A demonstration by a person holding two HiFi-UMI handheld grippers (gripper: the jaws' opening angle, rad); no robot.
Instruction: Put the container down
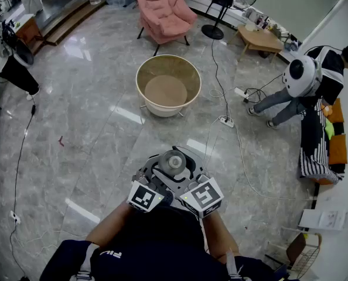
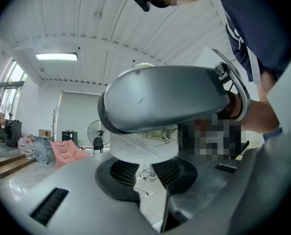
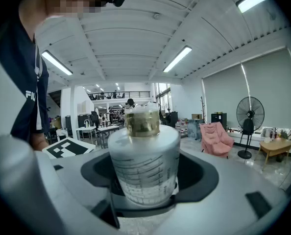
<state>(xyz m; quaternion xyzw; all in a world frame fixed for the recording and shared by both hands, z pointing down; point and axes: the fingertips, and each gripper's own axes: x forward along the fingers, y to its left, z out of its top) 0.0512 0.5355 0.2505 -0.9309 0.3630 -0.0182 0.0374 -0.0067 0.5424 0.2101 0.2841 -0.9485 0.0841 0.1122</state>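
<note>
Holding container (image 1: pixel 173 163) aloft over floor (image 1: pixel 80 133), close before the person's chest, left gripper (image 2: pixel 143 166) and right gripper (image 3: pixel 144 180) both clamped on it, 2 marker cubes side by side, tub (image 1: pixel 188 69) well beyond.

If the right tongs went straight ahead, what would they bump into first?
The measuring container. It already sits between the jaws of the right tongs, so nothing else comes first. What lies behind it is hidden.

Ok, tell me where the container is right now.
In the head view the container sits low centre, held off the floor between the left gripper and the right gripper, on the near side of the round tub.
</note>
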